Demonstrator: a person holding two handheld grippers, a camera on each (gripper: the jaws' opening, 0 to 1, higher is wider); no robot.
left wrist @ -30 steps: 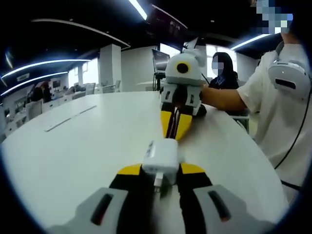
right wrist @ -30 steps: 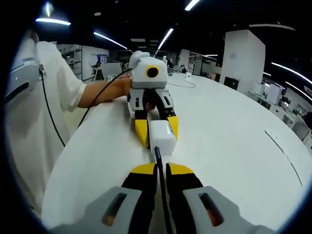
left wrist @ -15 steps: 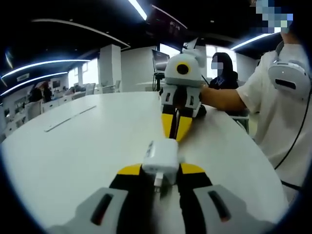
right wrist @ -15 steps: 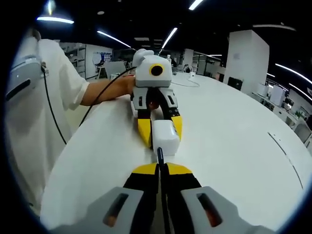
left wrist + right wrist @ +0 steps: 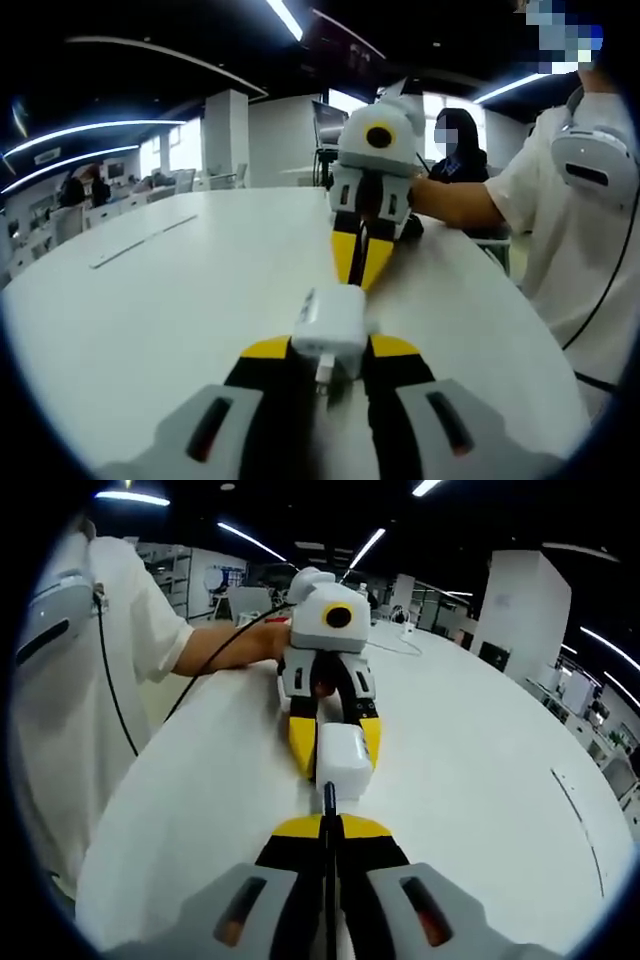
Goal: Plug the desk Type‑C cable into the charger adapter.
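A: Where is the charger adapter [image 5: 330,322] seen?

B: It is clamped between the yellow-tipped jaws of the left claw [image 5: 328,352], low over the white desk [image 5: 160,300], at 6 o'clock in the left gripper view.

A: And the Type-C cable [image 5: 328,825]?

B: It is pinched by the closed right claw [image 5: 329,825]; its plug is pointed at 12 o'clock toward the adapter's near face, and whether it is touching cannot be told.

A: How are the claws set?

B: They are faced tip to tip.

Left gripper [image 5: 330,352] clamping white charger adapter [image 5: 329,322], right gripper [image 5: 358,268] opposite, apparently holding cable.
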